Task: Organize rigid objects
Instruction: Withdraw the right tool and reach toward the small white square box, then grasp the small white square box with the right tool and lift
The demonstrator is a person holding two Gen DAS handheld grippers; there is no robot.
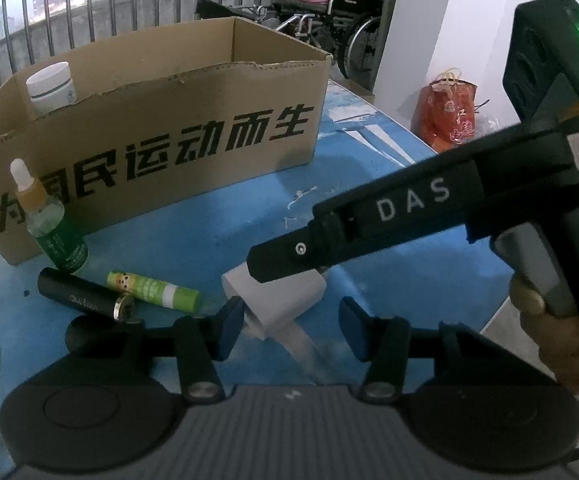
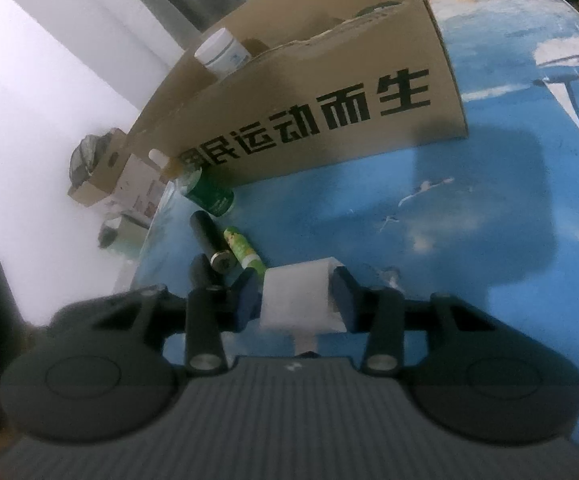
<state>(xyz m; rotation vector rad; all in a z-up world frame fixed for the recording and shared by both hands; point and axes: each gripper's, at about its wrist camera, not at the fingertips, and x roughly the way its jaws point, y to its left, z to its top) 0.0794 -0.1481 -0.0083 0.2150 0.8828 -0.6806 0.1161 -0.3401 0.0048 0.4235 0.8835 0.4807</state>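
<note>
A white block-shaped object (image 2: 295, 300) sits between the pads of my right gripper (image 2: 295, 300), which is shut on it just above the blue table (image 2: 469, 220). In the left wrist view the same white object (image 1: 277, 296) shows under the right gripper's black finger (image 1: 289, 252). My left gripper (image 1: 291, 328) is open and empty, right beside the white object. A black tube (image 1: 85, 298), a green stick (image 1: 153, 290) and a green dropper bottle (image 1: 55, 232) lie in front of the cardboard box (image 1: 161, 148). A white jar (image 1: 51, 88) stands inside the box.
Metal railings and a wheelchair (image 1: 341, 12) stand behind the table. A red bag (image 1: 445, 112) sits on the floor to the right. Small boxes (image 2: 121, 184) lie on the floor past the table's left edge.
</note>
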